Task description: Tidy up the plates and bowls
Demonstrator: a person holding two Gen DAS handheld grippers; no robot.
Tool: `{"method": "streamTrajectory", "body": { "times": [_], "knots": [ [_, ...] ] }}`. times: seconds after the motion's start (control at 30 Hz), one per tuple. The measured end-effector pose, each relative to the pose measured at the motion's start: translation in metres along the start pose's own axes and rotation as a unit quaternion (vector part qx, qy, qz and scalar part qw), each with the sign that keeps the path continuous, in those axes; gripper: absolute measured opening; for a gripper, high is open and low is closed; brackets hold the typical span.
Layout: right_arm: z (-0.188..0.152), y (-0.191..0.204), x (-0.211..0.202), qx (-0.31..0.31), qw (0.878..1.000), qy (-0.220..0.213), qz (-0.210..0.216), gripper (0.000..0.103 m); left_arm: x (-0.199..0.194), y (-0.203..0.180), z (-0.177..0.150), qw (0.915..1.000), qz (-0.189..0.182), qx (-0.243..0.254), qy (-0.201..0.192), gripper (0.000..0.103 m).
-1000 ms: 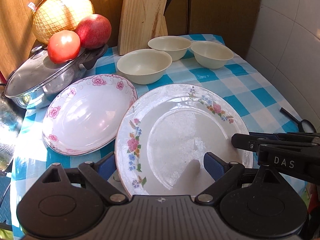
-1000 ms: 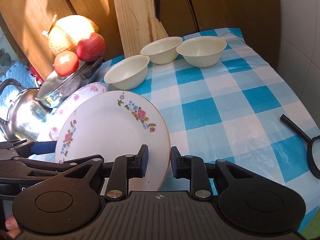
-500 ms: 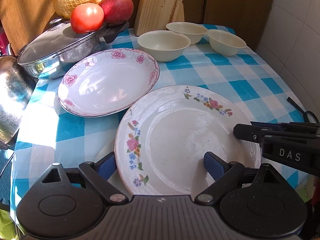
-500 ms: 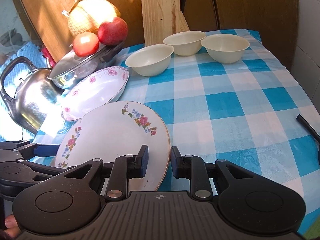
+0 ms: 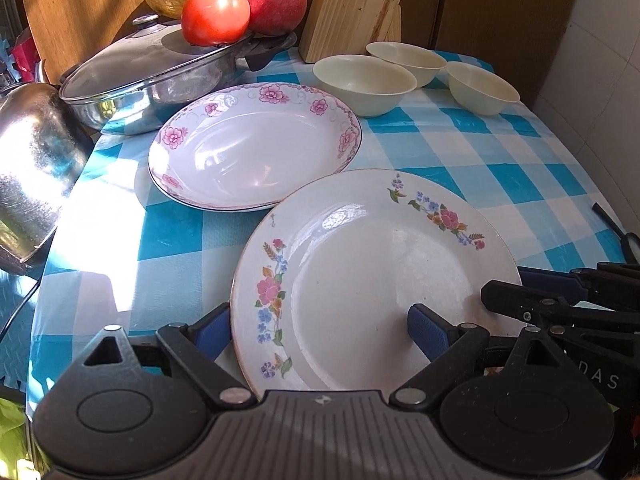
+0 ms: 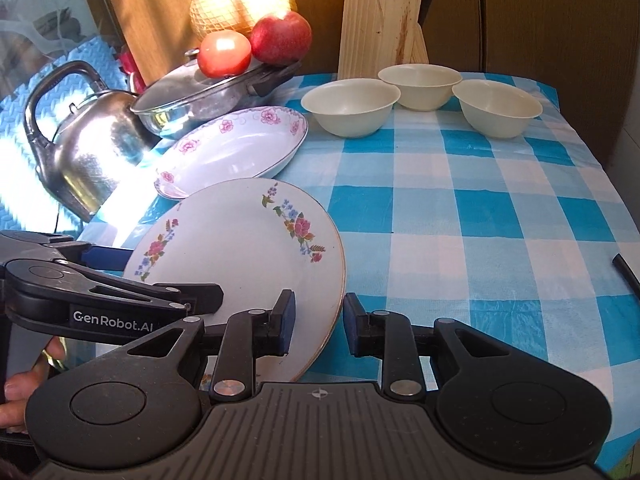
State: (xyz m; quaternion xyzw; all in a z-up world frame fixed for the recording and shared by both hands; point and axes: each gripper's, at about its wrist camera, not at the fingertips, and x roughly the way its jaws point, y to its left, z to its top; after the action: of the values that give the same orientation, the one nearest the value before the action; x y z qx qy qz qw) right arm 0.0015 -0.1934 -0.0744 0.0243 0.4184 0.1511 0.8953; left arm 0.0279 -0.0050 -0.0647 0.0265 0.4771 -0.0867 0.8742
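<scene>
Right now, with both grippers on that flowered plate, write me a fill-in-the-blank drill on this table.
1. The number of cream bowls lined up before the knife block is ____.
2. The tomato and the apple rest on the lid of the ____.
3. The deep plate behind the flat plate has a rim of ____ flowers.
4. The tablecloth is checked white and ____.

Missing words: three; pan; pink; blue
</scene>
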Motion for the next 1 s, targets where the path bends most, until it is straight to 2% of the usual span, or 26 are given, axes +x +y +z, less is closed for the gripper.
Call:
{"method": "streamTrajectory", "body": {
  "times": [0.13,0.23,0.43,0.67,1.0],
  "knots": [
    [-0.007,0.012,0.001,-0.029,0.999,0.011,0.009,0.038,-0.002,0.006,-0.003,0.9999,0.012,-0.002,-0.002,0.087],
    [-0.01,0.019,-0.001,-0.046,0.999,0.014,0.014,0.041,0.001,0.016,-0.005,0.9997,0.001,-0.02,0.011,0.087],
    [-0.015,0.027,-0.005,-0.082,0.996,0.015,0.01,0.048,-0.003,0.016,-0.01,0.9999,-0.003,-0.008,0.01,0.086],
    [-0.019,0.023,-0.008,-0.078,0.997,0.015,0.01,0.051,-0.002,0.023,-0.007,0.9998,-0.002,-0.018,0.012,0.086],
    [-0.011,0.006,-0.007,-0.044,0.999,0.007,0.001,0.052,-0.008,0.046,0.004,0.9983,0.004,-0.058,-0.009,0.086]
  ]
}}
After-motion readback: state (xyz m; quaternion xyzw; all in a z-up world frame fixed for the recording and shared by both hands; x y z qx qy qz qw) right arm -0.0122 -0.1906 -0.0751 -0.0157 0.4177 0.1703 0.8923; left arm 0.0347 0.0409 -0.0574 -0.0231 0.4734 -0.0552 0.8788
